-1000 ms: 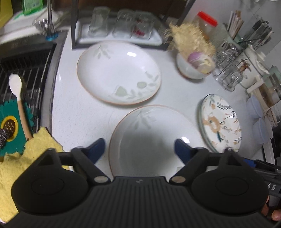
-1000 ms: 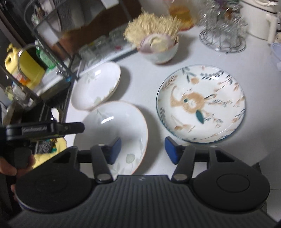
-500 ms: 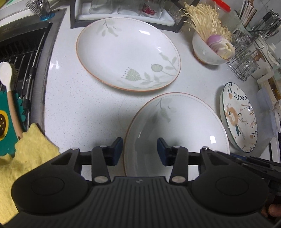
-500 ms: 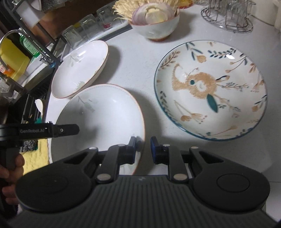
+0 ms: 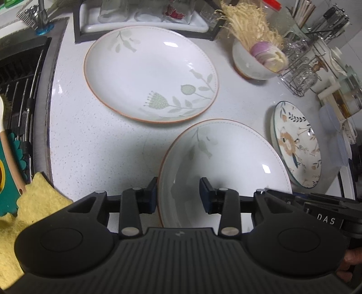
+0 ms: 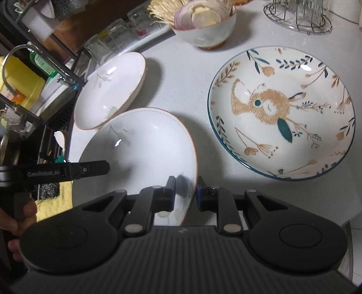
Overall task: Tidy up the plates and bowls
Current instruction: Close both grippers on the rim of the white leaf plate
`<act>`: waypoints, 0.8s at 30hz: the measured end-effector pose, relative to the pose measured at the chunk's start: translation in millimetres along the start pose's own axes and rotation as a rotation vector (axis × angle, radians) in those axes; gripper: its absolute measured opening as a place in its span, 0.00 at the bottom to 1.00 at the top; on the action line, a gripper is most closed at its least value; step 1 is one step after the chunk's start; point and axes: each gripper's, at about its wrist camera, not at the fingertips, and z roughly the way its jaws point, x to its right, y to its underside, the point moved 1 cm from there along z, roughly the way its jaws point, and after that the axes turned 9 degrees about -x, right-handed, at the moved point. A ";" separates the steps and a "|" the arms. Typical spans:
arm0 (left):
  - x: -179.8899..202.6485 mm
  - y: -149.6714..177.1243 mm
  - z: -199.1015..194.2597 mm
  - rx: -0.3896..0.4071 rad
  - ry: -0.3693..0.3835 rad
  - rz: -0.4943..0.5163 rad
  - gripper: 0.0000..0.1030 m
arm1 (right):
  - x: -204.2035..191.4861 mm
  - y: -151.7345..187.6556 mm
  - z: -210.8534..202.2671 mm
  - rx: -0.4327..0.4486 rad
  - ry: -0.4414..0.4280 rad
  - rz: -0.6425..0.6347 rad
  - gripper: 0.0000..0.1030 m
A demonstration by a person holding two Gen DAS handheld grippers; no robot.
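— What's the surface?
— A white speckled countertop (image 5: 95, 144), next to a sink on its left.
— And what sits on it?
— Two white leaf-print plates (image 5: 151, 72) (image 5: 226, 167) close together, a fox-pattern plate (image 6: 280, 113) to their right, and a bowl of sliced onion (image 6: 204, 29) behind. A wire rack (image 6: 298, 20) and a tray of glasses (image 5: 144, 24) stand along the back.

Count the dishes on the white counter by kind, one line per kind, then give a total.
White leaf-pattern plates: 2, the near plate and the far plate
Squirrel-pattern plate: 1
Bowl of sliced onion and enoki mushrooms: 1
Total: 4 dishes
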 end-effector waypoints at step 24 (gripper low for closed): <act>106.1 -20.9 -31.5 0.099 0.023 0.014 0.41 | 62.3 -30.5 -88.6 0.132 -0.050 -0.038 0.18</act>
